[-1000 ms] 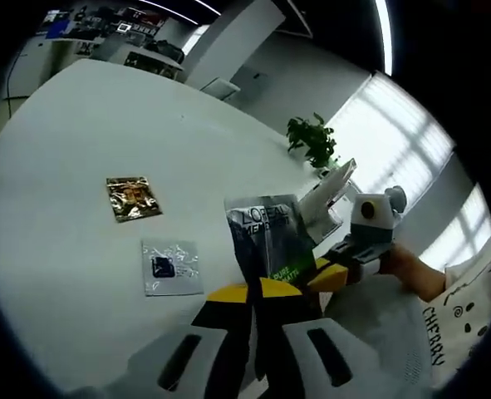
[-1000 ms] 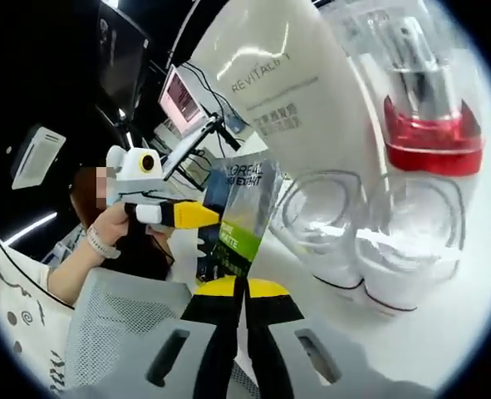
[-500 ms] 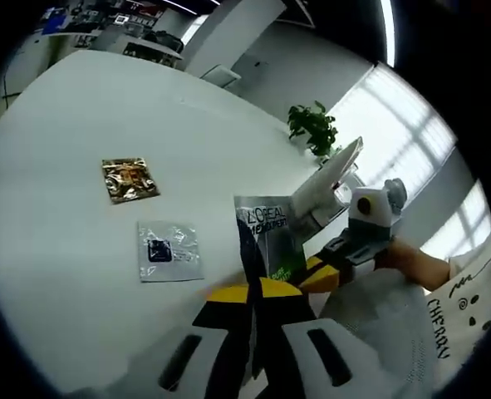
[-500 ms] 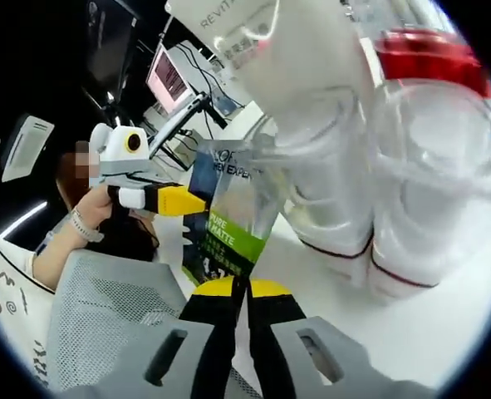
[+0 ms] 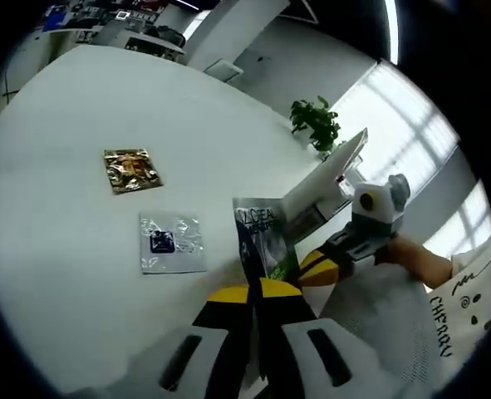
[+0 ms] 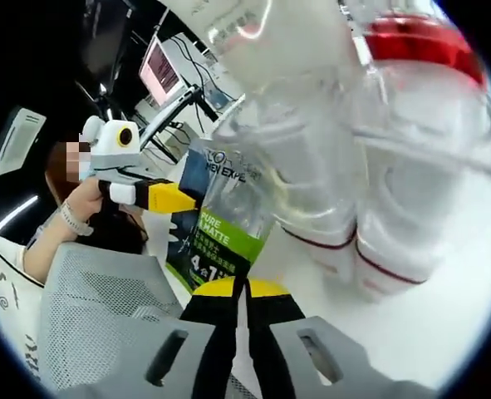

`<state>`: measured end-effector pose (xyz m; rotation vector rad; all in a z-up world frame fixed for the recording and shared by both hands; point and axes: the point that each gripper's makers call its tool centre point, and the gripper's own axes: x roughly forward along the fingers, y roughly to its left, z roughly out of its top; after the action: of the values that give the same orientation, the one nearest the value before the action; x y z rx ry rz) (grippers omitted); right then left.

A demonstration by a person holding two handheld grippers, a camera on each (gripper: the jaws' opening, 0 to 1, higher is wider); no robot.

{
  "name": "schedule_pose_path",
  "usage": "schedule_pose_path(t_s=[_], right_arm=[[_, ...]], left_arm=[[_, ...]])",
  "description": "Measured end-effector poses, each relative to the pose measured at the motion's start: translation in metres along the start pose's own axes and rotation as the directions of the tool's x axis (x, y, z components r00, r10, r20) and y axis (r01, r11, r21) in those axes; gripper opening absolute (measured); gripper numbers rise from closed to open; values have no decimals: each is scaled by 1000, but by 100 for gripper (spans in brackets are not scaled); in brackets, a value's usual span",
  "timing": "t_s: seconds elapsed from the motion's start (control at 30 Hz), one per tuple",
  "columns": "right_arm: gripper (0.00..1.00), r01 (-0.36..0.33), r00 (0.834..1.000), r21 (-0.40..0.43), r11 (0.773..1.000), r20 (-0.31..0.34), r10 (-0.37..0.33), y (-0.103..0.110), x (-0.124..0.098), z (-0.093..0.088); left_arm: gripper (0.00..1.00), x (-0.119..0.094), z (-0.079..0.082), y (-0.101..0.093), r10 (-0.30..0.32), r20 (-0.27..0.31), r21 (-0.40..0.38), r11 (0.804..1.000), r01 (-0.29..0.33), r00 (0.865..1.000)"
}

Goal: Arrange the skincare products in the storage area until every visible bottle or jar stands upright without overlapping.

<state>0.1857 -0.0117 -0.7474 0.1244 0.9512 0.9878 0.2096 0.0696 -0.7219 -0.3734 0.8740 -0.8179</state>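
Observation:
A dark L'Oreal Men Expert sachet (image 5: pixel 262 243) with a green band stands on edge above the white table (image 5: pixel 71 133). My left gripper (image 5: pixel 254 293) is shut on its lower edge. My right gripper (image 6: pixel 240 288) is shut on the same sachet (image 6: pixel 220 237). In the left gripper view the right gripper (image 5: pixel 321 266) reaches in from the right. In the right gripper view the left gripper (image 6: pixel 177 198) touches the sachet's upper left edge. Right behind the sachet stands a clear organiser (image 6: pixel 378 208) holding a white Revitalift tube (image 6: pixel 253 33) and a red-capped bottle (image 6: pixel 419 46).
A gold sachet (image 5: pixel 131 170) and a silver sachet (image 5: pixel 172 243) lie flat on the table left of the held one. A potted plant (image 5: pixel 316 125) stands at the far edge. A grey mesh chair (image 6: pixel 95 316) and a person's hand (image 6: pixel 83 199) are close by.
The held sachet has come closer to the clear organiser, which now looms larger in the right gripper view. Both grippers stay shut on the sachet.

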Motion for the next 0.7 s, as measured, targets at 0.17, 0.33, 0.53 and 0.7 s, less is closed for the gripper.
schedule_pose_path(t_s=[0.17,0.33,0.53,0.7], right_arm=[[7,50,999,-103,993,5,-50,3,-6,2],[12,78,996,-229,970,-14,-83,7,-6,1],[16,62,996,-289,955,-38,-77,17,-3,1],[30,8,992,-430,903,-114,-63,32,7,-16]], left_arm=[[0,0,-3,4,19,-13,6,1000,-18,1000],[0,1,-2,9,21,-19,11,1000,-21,1000],[0,0,-7,14,48,-42,26,999,-47,998],[0,3,-13,14,60,-72,46,997,-56,996]])
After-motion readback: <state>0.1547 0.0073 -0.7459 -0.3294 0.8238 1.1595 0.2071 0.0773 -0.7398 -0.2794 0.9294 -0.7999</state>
